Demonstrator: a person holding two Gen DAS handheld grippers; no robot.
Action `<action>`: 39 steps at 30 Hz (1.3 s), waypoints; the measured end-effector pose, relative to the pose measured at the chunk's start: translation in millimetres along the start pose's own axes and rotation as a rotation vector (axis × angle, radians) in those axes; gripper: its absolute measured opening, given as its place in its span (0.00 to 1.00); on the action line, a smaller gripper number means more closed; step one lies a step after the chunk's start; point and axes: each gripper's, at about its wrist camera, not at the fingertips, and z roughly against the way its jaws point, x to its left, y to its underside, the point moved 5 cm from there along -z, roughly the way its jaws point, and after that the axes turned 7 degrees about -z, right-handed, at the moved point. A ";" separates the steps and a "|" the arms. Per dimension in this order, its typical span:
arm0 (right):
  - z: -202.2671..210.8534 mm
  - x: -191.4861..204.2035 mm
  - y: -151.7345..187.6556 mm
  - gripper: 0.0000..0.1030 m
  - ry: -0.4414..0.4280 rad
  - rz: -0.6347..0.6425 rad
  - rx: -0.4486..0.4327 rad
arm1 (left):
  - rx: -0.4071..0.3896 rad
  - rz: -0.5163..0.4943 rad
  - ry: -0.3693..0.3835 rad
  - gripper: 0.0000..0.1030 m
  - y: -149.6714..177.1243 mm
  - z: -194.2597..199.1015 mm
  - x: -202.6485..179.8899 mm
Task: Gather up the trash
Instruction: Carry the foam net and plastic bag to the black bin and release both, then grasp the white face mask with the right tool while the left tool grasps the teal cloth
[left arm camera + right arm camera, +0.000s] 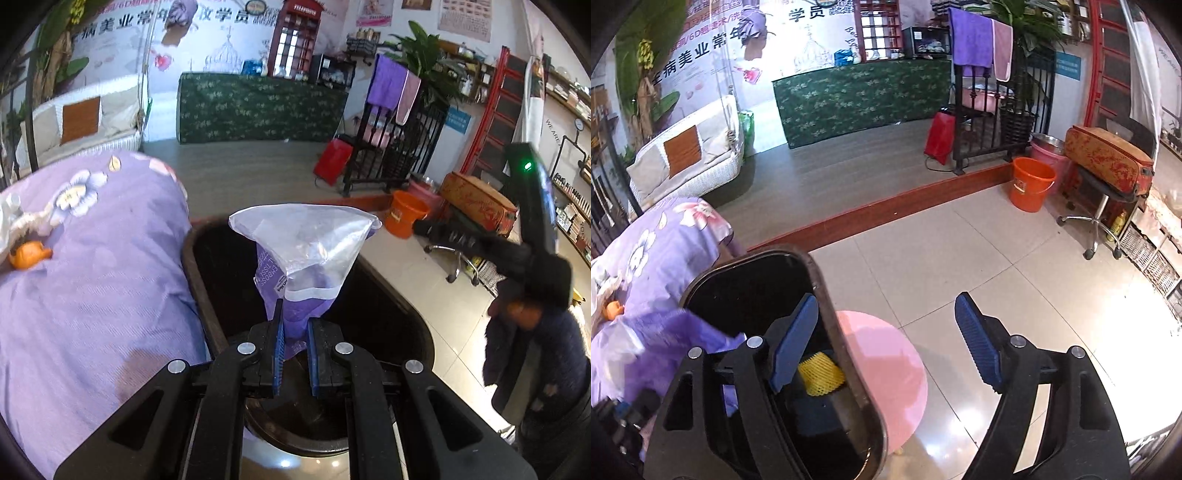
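My left gripper [295, 350] is shut on an empty purple and clear tissue wrapper [303, 254], which it holds upright over the open black trash bin [201, 280]. In the right wrist view the same bin [827, 295] stands below my open right gripper [886, 343], whose left finger hangs over the bin's mouth. A yellow foam net [820, 376] lies inside the bin. The blurred purple wrapper [665, 332] shows at the bin's left edge. An orange peel [27, 254] and white crumpled scraps [9, 214] lie on the purple bedspread [92, 277].
A pink round stool [886, 376] stands right beside the bin. An orange bucket [1030, 188], a swivel stool with a red bag [1104, 162] and a raised wooden step [886, 210] lie further off. A person in dark clothes [535, 332] stands at the right.
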 end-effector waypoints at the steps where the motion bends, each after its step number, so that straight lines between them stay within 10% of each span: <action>1: 0.2 -1.0 -0.5 0.75 0.000 -0.003 -0.001 | 0.012 -0.003 -0.004 0.12 1.2 -2.7 -1.0; 3: 1.7 1.3 2.7 0.77 0.000 -0.005 0.001 | 0.023 -0.015 -0.011 0.22 1.5 -4.2 -0.3; 6: -0.5 5.2 5.7 0.77 -0.002 0.004 0.010 | -0.009 -0.017 -0.040 0.79 1.9 -0.6 -1.6; 7: -1.2 6.0 5.7 0.77 -0.004 0.007 0.012 | -0.033 -0.021 -0.039 0.83 0.8 3.9 -2.7; 22: -1.0 43.7 9.5 0.83 -0.094 0.032 0.009 | -0.188 -0.112 -0.086 0.94 -2.6 82.8 -15.7; 39: 41.1 185.2 47.2 0.85 -0.425 0.211 0.011 | -0.217 0.113 -0.300 0.94 13.9 129.6 101.2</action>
